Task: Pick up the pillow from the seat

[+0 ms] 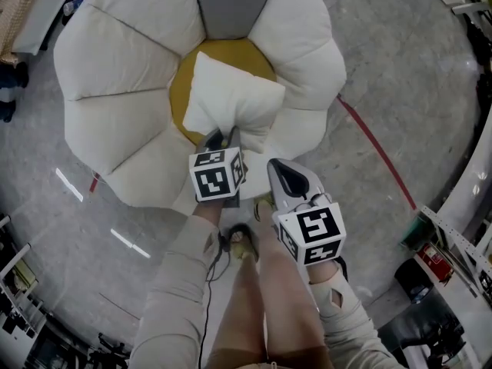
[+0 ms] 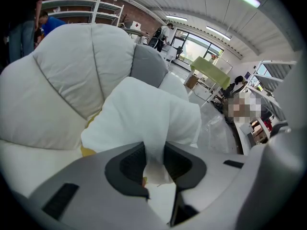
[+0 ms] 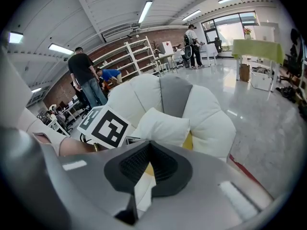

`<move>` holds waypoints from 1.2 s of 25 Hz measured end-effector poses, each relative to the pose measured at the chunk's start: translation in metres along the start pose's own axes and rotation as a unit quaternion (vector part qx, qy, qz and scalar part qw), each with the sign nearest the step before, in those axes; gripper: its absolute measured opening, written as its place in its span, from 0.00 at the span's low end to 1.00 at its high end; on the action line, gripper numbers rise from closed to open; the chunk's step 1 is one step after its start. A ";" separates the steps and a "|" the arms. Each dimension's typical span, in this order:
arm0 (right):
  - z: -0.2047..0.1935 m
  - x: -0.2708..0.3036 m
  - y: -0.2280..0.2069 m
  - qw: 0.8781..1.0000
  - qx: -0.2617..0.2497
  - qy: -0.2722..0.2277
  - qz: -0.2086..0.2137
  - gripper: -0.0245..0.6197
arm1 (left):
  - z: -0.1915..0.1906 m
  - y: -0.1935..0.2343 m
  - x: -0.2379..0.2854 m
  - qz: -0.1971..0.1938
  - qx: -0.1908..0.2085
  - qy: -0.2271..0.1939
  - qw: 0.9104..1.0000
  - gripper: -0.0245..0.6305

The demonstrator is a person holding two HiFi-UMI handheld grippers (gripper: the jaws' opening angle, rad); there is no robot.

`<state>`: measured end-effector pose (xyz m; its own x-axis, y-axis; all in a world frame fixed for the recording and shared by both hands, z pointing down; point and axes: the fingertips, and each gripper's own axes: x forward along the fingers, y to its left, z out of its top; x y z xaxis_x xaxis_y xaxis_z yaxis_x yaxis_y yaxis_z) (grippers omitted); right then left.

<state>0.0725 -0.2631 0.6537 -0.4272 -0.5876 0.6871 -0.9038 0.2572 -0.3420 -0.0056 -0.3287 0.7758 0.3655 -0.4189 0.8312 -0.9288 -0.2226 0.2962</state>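
- Head view is showing us leaning over a white, petal-shaped seat (image 1: 115, 75) with a grey back panel (image 1: 231, 2) and a yellow centre (image 1: 181, 83).
- We are seeing the white pillow (image 1: 231, 98) lying over that yellow centre, with its near corner pointing toward us.
- We are holding the left tool (image 1: 223, 138) at that near corner. In the left gripper view, the left tool (image 2: 154, 152) is pinching a bunched fold of the pillow (image 2: 144, 109) between its dark pads, with the jaws narrow.
- We are keeping the right tool (image 1: 280, 171) just beside the left one, off the seat's front edge and apart from the pillow.
- In the right gripper view, the right tool (image 3: 149, 150) is gripping nothing and its pads are meeting at the tips. The pillow (image 3: 163, 126) is showing beyond them.
- A red line (image 1: 377, 148) is crossing the grey floor (image 1: 415, 68) to the right of the seat.
- People (image 3: 86, 78) are standing by shelves in the background.
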 end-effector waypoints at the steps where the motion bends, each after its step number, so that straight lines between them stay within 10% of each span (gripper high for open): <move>1: -0.003 -0.003 0.003 1.000 0.000 0.001 -0.002 0.04 | -0.002 -0.001 -0.008 -0.002 0.003 -0.003 1.000 0.19; 30: -0.063 -0.117 0.123 0.997 -0.074 -0.015 -0.012 0.04 | -0.096 -0.011 -0.260 -0.037 -0.002 -0.110 0.993 0.19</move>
<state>0.0096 -0.1138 0.5714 -0.4069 -0.6173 0.6734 -0.9083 0.3519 -0.2263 -0.0961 -0.1324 0.6017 0.4373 -0.5841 0.6839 -0.8988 -0.2569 0.3553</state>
